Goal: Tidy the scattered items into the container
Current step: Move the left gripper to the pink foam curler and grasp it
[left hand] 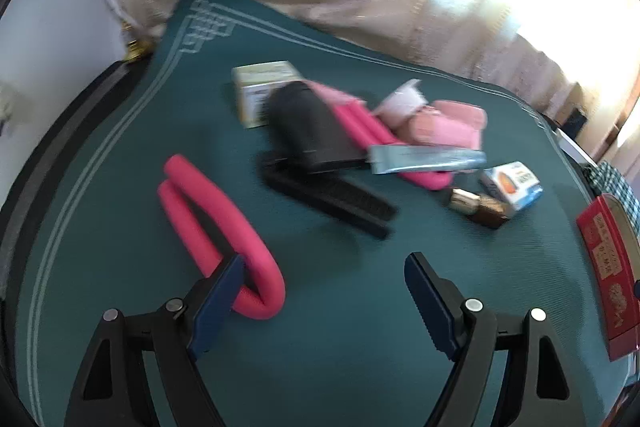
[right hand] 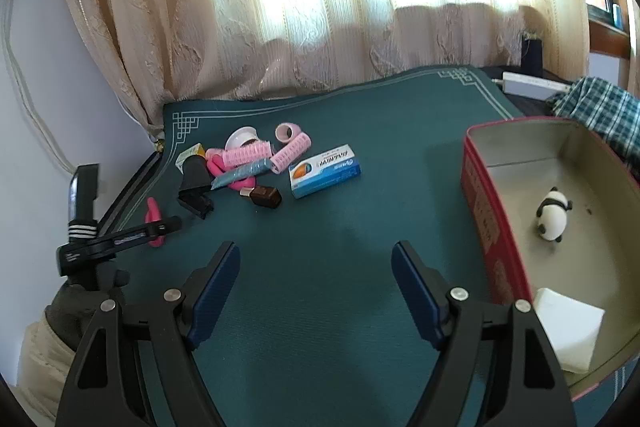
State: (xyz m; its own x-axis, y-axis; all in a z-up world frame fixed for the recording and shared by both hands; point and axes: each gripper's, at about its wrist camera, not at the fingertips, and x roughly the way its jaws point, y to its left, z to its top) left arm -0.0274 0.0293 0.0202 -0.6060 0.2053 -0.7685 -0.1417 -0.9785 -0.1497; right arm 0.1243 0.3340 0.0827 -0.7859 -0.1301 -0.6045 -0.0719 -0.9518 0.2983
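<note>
The left gripper [left hand: 324, 291] is hanging low over the green mat [left hand: 340, 347] with its jaws spread wide and nothing clamped — a bent pink foam roller [left hand: 224, 231] is lying against the left finger. The right gripper [right hand: 316, 283] is hovering wide open too, empty. Beside it at the mat's right edge the red tin [right hand: 486, 211] is sitting, holding a panda figure [right hand: 552, 213] and a white pad [right hand: 568, 327]. Farther back, toward the far left corner, a black comb [left hand: 332, 199], a blue-and-white box [right hand: 325, 171], pink curlers [right hand: 291, 154] and a tube [left hand: 426, 159] are lying scattered.
</note>
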